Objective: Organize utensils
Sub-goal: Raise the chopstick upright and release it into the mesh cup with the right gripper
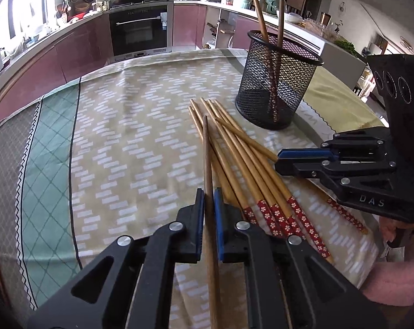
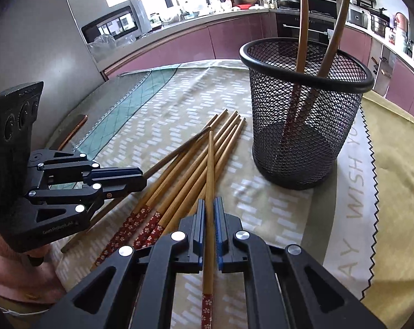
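Observation:
A black mesh holder (image 1: 278, 82) stands on the tablecloth with two chopsticks (image 1: 257, 8) upright in it; it also shows in the right wrist view (image 2: 308, 115). Several wooden chopsticks with red flowered ends (image 1: 242, 161) lie in a loose pile in front of it, also in the right wrist view (image 2: 185, 175). My left gripper (image 1: 209, 200) is shut on one chopstick (image 1: 207, 148) above the pile. My right gripper (image 2: 209, 213) is shut on another chopstick (image 2: 211, 164), pointing toward the pile's tips. Each gripper shows in the other's view (image 1: 283, 161) (image 2: 141, 176).
The table carries a patterned beige and green cloth (image 1: 119, 126) with a yellow cloth (image 2: 398, 164) under the holder's right side. Kitchen counters, an oven (image 1: 139, 31) and a microwave (image 2: 116, 24) stand beyond the table's far edge.

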Tool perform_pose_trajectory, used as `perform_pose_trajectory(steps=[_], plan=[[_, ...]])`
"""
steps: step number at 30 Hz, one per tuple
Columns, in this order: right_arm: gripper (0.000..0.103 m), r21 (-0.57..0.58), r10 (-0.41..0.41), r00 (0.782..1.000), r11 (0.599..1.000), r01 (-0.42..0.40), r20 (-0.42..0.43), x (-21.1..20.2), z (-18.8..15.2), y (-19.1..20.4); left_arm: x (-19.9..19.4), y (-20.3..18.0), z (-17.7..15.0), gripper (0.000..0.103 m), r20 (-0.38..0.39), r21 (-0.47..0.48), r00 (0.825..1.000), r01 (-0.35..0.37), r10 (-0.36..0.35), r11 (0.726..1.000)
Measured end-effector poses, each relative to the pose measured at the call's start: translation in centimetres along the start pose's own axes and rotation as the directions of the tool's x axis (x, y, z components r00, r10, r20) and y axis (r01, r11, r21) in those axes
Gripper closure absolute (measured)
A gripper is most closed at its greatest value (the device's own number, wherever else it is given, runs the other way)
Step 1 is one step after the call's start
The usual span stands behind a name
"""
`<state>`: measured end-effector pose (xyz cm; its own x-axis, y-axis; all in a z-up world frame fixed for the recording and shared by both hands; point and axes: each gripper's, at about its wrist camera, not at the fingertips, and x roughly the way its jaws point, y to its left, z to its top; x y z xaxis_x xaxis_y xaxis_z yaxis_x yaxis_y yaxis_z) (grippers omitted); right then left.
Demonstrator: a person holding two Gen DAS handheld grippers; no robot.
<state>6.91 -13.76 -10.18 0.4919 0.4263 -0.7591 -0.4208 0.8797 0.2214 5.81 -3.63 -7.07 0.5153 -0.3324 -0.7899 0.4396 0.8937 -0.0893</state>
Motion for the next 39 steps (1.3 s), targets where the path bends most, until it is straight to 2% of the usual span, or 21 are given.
perform_pose_trajectory(steps=[10, 11, 15, 22, 30, 39], plan=[[0.097, 0.004, 0.008, 1.0, 1.0, -0.008, 0.001, 0.5, 0.5, -0.2, 1.2, -0.1, 1.0, 0.093, -0.009, 0.042, 1.0, -0.016, 0.016, 0.999], [0.097, 0.008, 0.013, 1.0, 1.0, -0.013, 0.008, 0.4, 0.5, -0.3, 1.3, -0.2, 1.1, 0.095, -0.01, 0.038, 1.0, -0.021, 0.021, 0.999], [0.097, 0.012, 0.034, 0.998, 0.999, -0.035, 0.06, -1.3, 0.4, -0.4, 0.9, -0.1, 1.4, 0.096, 0.0, 0.025, 1.0, -0.027, 0.027, 0.999], [0.097, 0.04, 0.079, 0.979, 0.995, -0.088, 0.189, -5.7, 0.9, -1.6, -3.0, -0.1, 2.6, 0.096, 0.095, 0.019, 0.994, 0.047, -0.049, 0.999], [0.097, 0.077, 0.099, 0.94, 0.988, -0.13, 0.327, -10.1, 1.7, -3.4, -8.4, -0.6, 4.8, 0.096, 0.231, 0.048, 0.966, 0.111, -0.119, 0.993], [0.097, 0.065, 0.103, 0.898, 0.988, -0.144, 0.427, -13.4, 3.7, -4.6, -13.1, -0.8, 7.6, 0.096, 0.369, 0.058, 0.913, 0.163, -0.173, 0.985]])
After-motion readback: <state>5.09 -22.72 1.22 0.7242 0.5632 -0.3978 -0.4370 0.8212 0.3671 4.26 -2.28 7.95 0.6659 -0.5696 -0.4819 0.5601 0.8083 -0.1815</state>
